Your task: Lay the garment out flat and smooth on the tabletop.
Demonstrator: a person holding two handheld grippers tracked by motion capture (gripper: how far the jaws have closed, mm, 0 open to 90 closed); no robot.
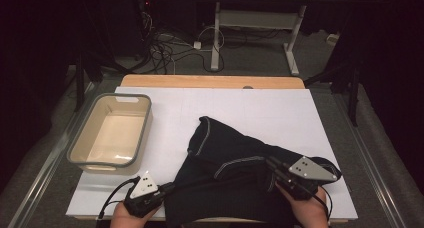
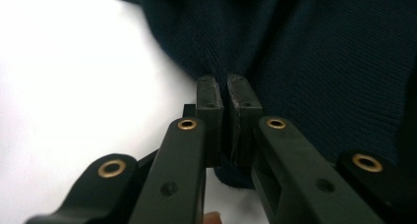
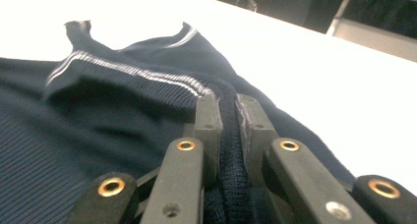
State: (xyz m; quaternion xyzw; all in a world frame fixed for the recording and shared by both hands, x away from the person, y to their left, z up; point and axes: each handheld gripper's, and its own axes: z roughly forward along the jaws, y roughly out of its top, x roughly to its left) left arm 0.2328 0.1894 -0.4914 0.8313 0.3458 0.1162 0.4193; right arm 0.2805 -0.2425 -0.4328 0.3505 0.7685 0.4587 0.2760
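A dark navy sweater (image 1: 235, 183) lies crumpled at the near edge of the table (image 1: 280, 108), gripped at both sides by a person working two hand-held tools. The left claw (image 2: 223, 94) is pressed together on a fold of the knit at the garment's left side, near the table's near-left corner, while the right claw (image 3: 227, 117) pinches a thick ribbed edge toward the near-right corner. Holding two separated points appears meant to let the fabric be lifted and spread or folded. The sweater is fine-ribbed, with pale stripes tracing its trim; one part juts toward the table's centre. A grey-rimmed plastic bin (image 1: 142, 123) sits by the left edge, well apart from the garment, perhaps waiting to receive it.
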